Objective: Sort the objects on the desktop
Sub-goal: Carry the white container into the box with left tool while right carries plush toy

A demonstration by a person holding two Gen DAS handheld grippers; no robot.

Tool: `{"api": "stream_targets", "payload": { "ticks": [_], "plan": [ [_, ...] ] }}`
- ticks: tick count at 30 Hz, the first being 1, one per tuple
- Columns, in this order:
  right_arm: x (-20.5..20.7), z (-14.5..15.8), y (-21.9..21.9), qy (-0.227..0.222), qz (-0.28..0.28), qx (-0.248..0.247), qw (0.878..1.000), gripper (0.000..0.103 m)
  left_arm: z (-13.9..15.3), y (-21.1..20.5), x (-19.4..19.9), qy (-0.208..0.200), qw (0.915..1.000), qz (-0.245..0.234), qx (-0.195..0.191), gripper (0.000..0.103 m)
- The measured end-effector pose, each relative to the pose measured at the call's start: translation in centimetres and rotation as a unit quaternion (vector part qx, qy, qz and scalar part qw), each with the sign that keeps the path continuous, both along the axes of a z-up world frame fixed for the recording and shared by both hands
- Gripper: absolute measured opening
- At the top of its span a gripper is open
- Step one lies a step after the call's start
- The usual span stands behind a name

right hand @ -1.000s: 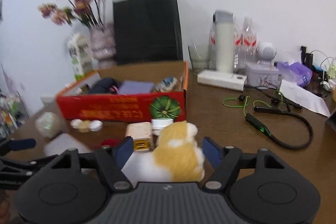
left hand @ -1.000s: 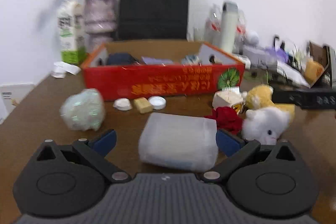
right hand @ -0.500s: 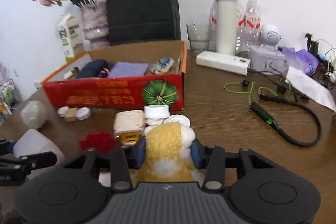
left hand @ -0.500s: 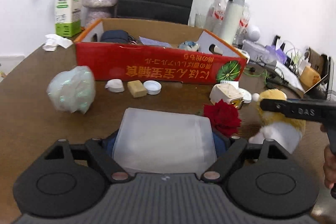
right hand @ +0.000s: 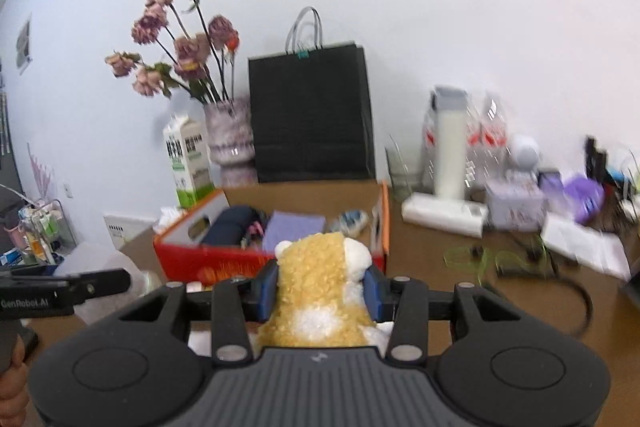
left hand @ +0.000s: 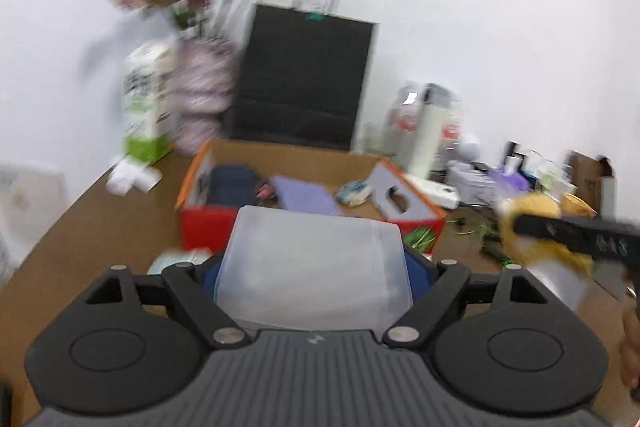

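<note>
We have lifted both loads off the table: our left gripper (left hand: 314, 269) pinches the translucent plastic box (left hand: 316, 267), our right gripper (right hand: 320, 287) squeezes the plush toy (right hand: 320, 291), both now near the red cardboard box (right hand: 208, 263), ready for dropping.

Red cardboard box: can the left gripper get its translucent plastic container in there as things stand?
Probably yes. The left gripper holds the translucent plastic container raised before the open-topped red cardboard box, nothing between.

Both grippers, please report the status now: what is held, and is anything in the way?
Left gripper shut on translucent plastic container. Right gripper shut on plush toy. Red cardboard box ahead, open, partly filled. No obstacle seen.
</note>
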State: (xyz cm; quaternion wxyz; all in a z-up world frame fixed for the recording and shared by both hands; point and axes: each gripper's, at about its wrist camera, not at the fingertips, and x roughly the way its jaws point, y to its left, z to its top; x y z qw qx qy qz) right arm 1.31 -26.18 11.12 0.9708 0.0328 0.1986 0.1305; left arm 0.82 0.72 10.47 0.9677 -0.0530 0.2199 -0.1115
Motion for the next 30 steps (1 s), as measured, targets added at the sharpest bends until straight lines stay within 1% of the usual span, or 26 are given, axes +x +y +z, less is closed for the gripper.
{"api": "stream_targets", "payload": {
  "ticks": [2, 4, 6, 7, 9, 10, 12, 14, 16, 20, 22, 24, 25, 27, 28, 30],
  "plan": [
    [2.7, 1.1, 0.4, -0.008, 0.005, -0.003, 1.0, 0.042, 0.5, -0.2, 2.7, 0.007, 0.9999, 0.009, 0.007, 0.084],
    [6.3, 1.9, 1.1, -0.005, 0.005, -0.004, 1.0, 0.042, 1.4, 0.0, 6.2, 0.016, 0.9998, 0.004, -0.01, 0.084],
    [10.5, 2.7, 1.9, -0.003, -0.006, -0.007, 1.0, 0.042, 2.0, 0.2, 10.0, 0.033, 0.9991, 0.015, -0.023, 0.084],
    [12.7, 2.9, 2.4, 0.005, -0.015, -0.01, 1.0, 0.042, 2.4, -0.1, 12.4, 0.04, 0.9987, 0.025, -0.019, 0.084],
    [17.1, 2.7, 3.5, 0.028, -0.026, -0.01, 0.999, 0.042, 2.6, -0.6, 16.2, 0.054, 0.9978, 0.038, -0.007, 0.084],
    [19.5, 2.4, 4.2, 0.046, -0.033, -0.009, 0.998, 0.042, 2.4, -1.0, 18.0, 0.066, 0.997, 0.041, 0.0, 0.084],
    [23.0, 1.0, 5.5, 0.081, -0.042, -0.03, 0.995, 0.042, 1.2, -1.5, 21.0, 0.102, 0.9937, 0.046, -0.005, 0.084],
    [25.7, -0.9, 6.3, 0.122, -0.046, -0.036, 0.991, 0.042, -0.5, -2.3, 23.0, 0.134, 0.9896, 0.052, 0.0, 0.084],
    [27.2, -2.9, 7.0, 0.152, -0.061, -0.053, 0.985, 0.042, -2.3, -3.2, 24.2, 0.155, 0.9862, 0.055, 0.016, 0.084],
    [28.3, -5.8, 7.4, 0.189, -0.093, -0.077, 0.974, 0.042, -5.1, -3.9, 25.3, 0.181, 0.9812, 0.062, 0.019, 0.084],
    [28.4, -7.4, 7.4, 0.207, -0.108, -0.088, 0.968, 0.043, -6.5, -4.2, 25.8, 0.207, 0.9763, 0.059, 0.021, 0.084],
    [28.1, -7.8, 8.0, 0.197, -0.113, -0.118, 0.967, 0.045, -7.4, -4.0, 25.9, 0.224, 0.9725, 0.059, 0.021, 0.085],
    [27.9, -7.8, 8.1, 0.198, -0.114, -0.122, 0.966, 0.047, -7.7, -3.9, 25.9, 0.23, 0.971, 0.06, 0.024, 0.084],
    [27.8, -7.7, 8.2, 0.203, -0.11, -0.123, 0.965, 0.05, -7.9, -3.8, 25.5, 0.234, 0.9707, 0.047, 0.027, 0.085],
    [27.7, -7.4, 8.1, 0.207, -0.109, -0.123, 0.964, 0.056, -7.7, -3.8, 25.4, 0.235, 0.9707, 0.042, 0.027, 0.086],
    [27.3, -6.6, 7.8, 0.209, -0.102, -0.112, 0.966, 0.059, -6.7, -3.3, 24.9, 0.233, 0.9721, 0.027, 0.013, 0.086]
  ]
}}
